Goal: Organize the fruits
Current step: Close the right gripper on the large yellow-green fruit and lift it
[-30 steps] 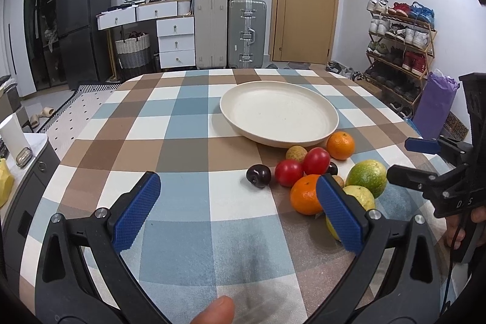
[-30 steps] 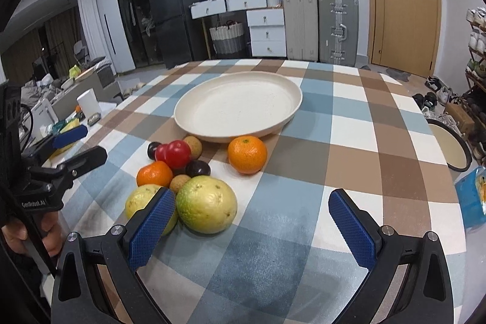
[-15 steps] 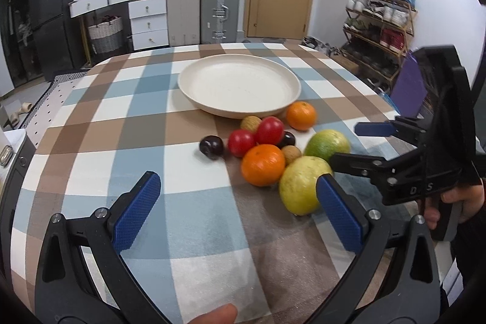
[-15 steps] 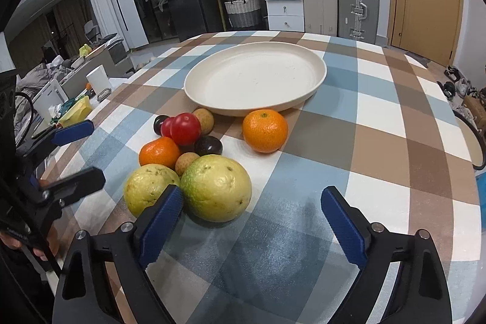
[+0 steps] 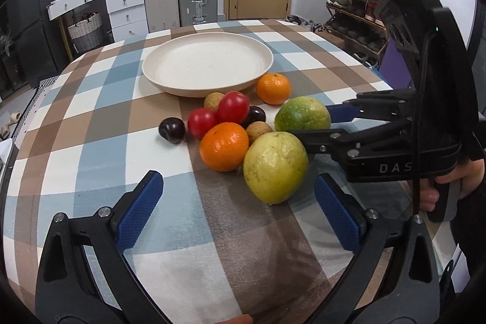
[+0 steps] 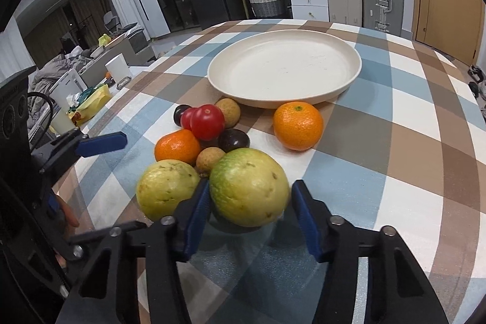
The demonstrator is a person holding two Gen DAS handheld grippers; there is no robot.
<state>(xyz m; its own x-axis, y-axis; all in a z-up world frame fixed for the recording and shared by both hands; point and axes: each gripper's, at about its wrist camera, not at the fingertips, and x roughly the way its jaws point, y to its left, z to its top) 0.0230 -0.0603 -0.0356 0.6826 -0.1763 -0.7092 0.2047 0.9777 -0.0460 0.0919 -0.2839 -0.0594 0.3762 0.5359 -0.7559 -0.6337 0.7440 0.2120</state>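
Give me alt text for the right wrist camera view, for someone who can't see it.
The right gripper straddles a large green guava on a checked tablecloth, its jaws having just been closing around it. Behind lie a yellow guava, oranges, tomatoes and small fruits, then an empty cream plate.

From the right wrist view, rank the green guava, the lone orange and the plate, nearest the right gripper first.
1. Green guava, between the right gripper fingers.
2. Lone orange, farther back, right of the pile.
3. Plate, farthest, behind the fruit.
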